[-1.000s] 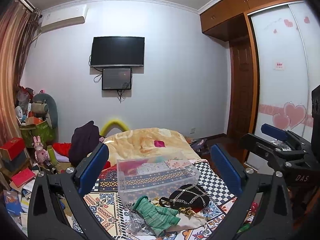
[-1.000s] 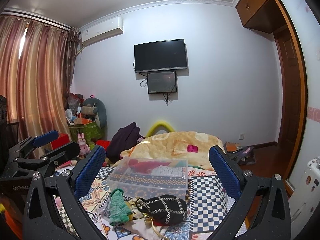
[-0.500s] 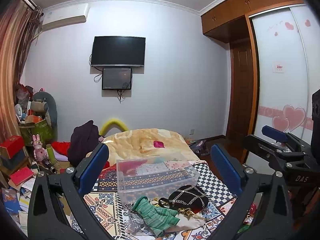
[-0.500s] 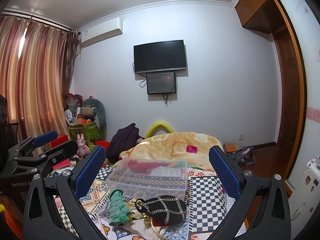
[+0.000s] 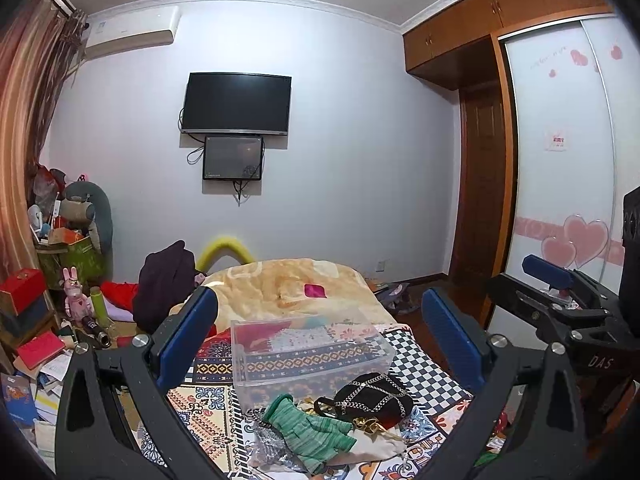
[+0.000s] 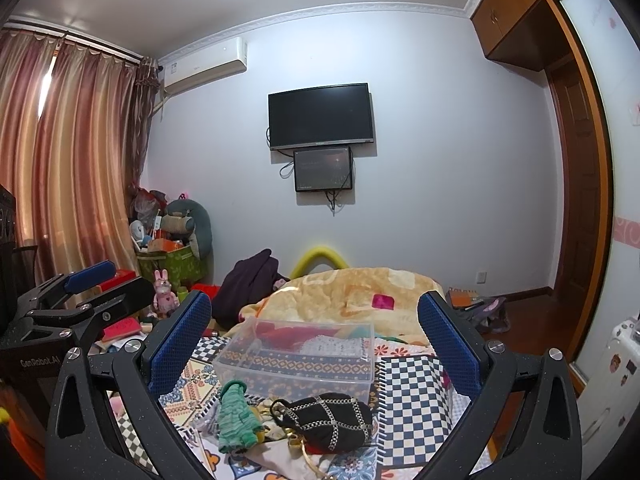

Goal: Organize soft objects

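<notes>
On the patterned bedspread (image 5: pixel 208 400), a clear plastic bin (image 5: pixel 308 354) is serving as the landmark for this entry.

Views: the left wrist camera is taking in a white wardrobe door (image 5: pixel 560 184) printed with pink hearts, to the right of the bin; the right wrist camera is taking in striped pink-brown curtains (image 6: pixel 68 168) to the left of the bin. Each camera is catching the other gripper at its frame edge. Both are showing a black wall television (image 5: pixel 236 104) above and behind the bin.

Materials and shapes: the bin is rectangular, rigid and see-through, with folded cloth showing through its walls. Just in front of it, a green knitted glove (image 5: pixel 310 430) is lying limp, ribbed in texture. Beside the glove, to its right, a black soft pouch (image 5: pixel 370 398) crossed with metal chain is sitting rounded and slumped, near the bin's front wall. A pale cloth (image 5: pixel 376 446) is lying under both. Behind the bin, a cream quilt (image 5: pixel 296 284) is bulging in soft folds.

Claws: the left gripper (image 5: pixel 320 344) is standing wide apart, its blue textured pads (image 5: pixel 188 336) holding and touching nothing. The right gripper (image 6: pixel 314 346) is likewise spread wide, its blue pads (image 6: pixel 178 344) gripping nothing. Both are hovering short of the bin, glove and pouch.
</notes>
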### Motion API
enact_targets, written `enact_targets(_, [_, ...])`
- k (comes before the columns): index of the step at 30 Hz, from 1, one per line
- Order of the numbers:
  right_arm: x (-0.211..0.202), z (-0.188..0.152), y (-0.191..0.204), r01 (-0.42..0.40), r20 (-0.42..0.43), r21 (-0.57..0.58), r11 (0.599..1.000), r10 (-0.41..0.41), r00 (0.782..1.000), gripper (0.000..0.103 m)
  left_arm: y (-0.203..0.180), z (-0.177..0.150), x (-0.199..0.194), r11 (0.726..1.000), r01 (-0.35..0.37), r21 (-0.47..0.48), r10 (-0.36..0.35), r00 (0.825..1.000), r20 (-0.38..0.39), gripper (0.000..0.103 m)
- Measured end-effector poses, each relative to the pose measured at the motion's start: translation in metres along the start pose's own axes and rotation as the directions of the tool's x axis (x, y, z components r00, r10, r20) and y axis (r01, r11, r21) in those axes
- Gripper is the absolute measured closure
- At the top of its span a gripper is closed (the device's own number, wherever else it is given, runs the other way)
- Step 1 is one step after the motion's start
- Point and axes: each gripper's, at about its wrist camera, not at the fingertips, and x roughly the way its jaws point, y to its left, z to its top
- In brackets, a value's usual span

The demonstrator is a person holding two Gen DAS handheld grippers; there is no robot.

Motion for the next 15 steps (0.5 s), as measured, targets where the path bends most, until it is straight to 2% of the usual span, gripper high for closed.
enact_targets(10, [0.003,-0.003,-0.001,0.010,-0.005,-0.005,1.000,-0.010,1.000,0.000,0.001,-0.005,0.006,1.000,0.004,-0.006,-0.004,1.000,-0.015,0.000])
enact_targets(13, [0.009,-0.010,-0.004,0.022,-0.029,-0.004,1.000,-0.023,0.999,0.000,0.004,-0.013,0.015,1.000,0.017,-0.018,-0.018,0.998,-0.057,0.000])
enact_targets(15, [0.016,-0.018,-0.010,0.033,-0.063,-0.005,0.999,-0.033,0.997,0.000,0.008,-0.024,0.027,0.999,0.021,-0.032,-0.025,0.993,-0.111,0.000])
